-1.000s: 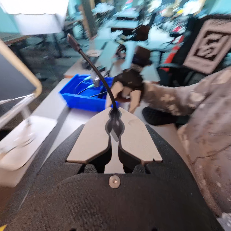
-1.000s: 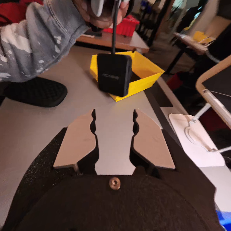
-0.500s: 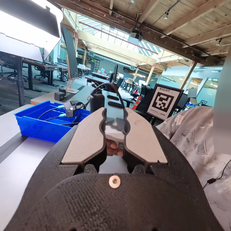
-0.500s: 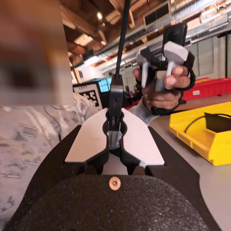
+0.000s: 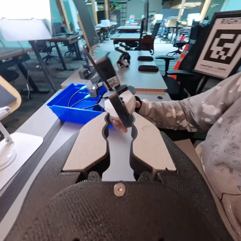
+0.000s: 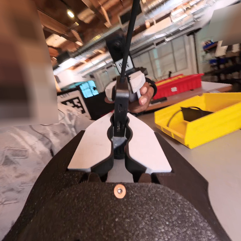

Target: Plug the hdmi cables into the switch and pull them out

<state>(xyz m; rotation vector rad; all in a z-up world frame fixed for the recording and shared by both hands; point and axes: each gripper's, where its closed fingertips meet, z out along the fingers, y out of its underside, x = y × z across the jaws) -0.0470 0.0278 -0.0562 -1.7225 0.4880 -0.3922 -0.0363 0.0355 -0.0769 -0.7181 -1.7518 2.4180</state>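
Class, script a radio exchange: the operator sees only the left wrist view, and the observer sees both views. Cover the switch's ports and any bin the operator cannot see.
Operator: Are the ports on the switch free?
Observer: Yes. The two ports on the edge facing the right wrist camera hold no plug.
Operator: I see only a blue bin. Is there another?
Observer: Yes, a yellow bin sits on the table, with a black device and its cable inside.

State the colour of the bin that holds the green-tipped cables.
Blue. The bin shows best in the left wrist view, on the table beyond the gripper.
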